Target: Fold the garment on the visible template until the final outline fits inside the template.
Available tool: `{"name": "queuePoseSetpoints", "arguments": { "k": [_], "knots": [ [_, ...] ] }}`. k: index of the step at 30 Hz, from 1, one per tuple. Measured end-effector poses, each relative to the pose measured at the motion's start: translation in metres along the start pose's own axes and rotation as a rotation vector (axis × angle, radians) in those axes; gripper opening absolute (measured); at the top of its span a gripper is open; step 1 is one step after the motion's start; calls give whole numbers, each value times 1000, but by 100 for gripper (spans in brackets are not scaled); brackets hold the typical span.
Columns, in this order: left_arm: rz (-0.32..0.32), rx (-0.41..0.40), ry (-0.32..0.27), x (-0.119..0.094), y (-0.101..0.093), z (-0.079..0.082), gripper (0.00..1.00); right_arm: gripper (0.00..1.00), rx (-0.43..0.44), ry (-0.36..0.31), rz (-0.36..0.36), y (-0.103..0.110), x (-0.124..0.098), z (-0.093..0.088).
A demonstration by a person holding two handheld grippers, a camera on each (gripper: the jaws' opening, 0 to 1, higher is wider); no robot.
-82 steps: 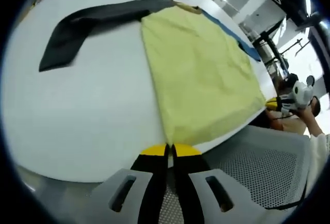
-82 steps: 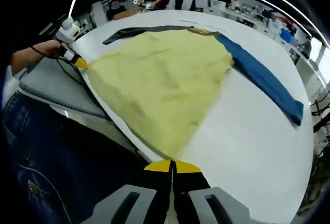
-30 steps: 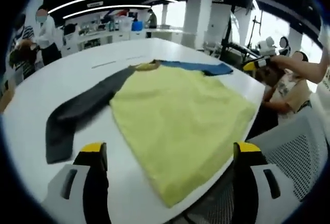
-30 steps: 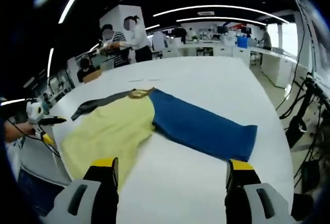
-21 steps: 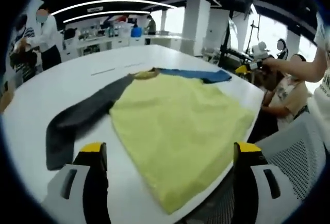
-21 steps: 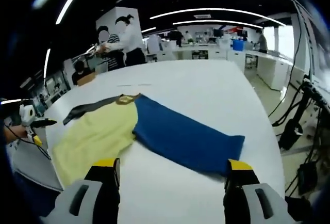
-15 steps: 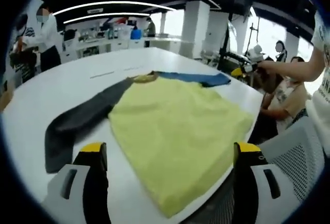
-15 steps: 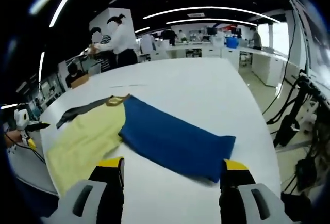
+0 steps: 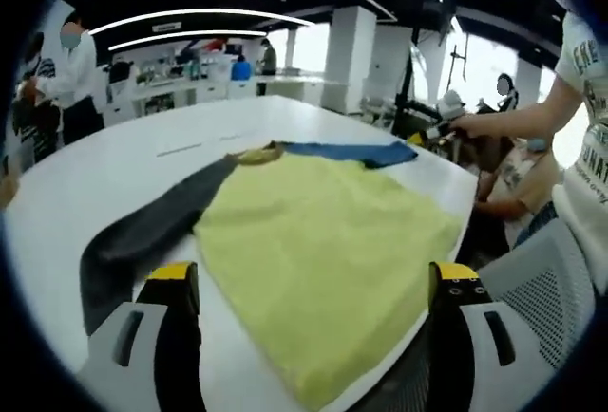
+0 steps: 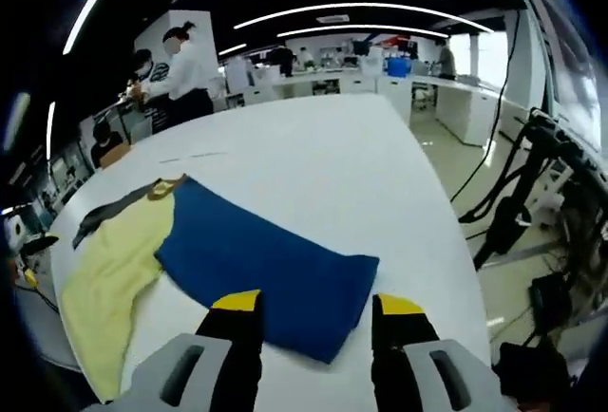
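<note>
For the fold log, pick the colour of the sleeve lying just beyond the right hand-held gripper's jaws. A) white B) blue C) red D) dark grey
B: in the right gripper view the right hand-held gripper has its jaws apart just short of the cuff end of the blue sleeve, while the yellow body and the dark grey sleeve lie farther off.

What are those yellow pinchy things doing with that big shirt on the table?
A person is folding a long-sleeved garment spread flat on a white table, using two hand-held grippers. The left gripper hovers open above the yellow body, with the dark grey sleeve stretched out beside it. The right gripper is open too, at the cuff end of the blue sleeve. Neither gripper holds cloth, and both sleeves lie unfolded.
</note>
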State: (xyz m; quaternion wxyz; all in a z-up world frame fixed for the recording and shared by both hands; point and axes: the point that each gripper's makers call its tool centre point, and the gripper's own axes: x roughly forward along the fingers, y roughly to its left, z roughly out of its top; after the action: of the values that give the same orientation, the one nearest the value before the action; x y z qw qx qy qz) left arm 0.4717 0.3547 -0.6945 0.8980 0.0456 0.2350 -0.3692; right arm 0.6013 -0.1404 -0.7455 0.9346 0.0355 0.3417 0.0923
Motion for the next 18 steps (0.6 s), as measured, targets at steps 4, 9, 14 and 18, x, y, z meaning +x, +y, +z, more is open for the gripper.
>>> {"name": "queuePoseSetpoints", "arguments": {
  "k": [4, 9, 14, 18],
  "knots": [
    [-5, 10, -7, 1, -3, 5, 98, 33, 36, 11, -15, -8, 7, -1],
    [-7, 23, 17, 3, -5, 3, 98, 27, 42, 38, -38, -6, 10, -5],
    [-6, 14, 25, 2, -8, 3, 99, 19, 43, 89, -47, -11, 15, -13],
    [-3, 12, 31, 2, -8, 2, 99, 11, 38, 120, -51, -5, 11, -19]
  ]
}}
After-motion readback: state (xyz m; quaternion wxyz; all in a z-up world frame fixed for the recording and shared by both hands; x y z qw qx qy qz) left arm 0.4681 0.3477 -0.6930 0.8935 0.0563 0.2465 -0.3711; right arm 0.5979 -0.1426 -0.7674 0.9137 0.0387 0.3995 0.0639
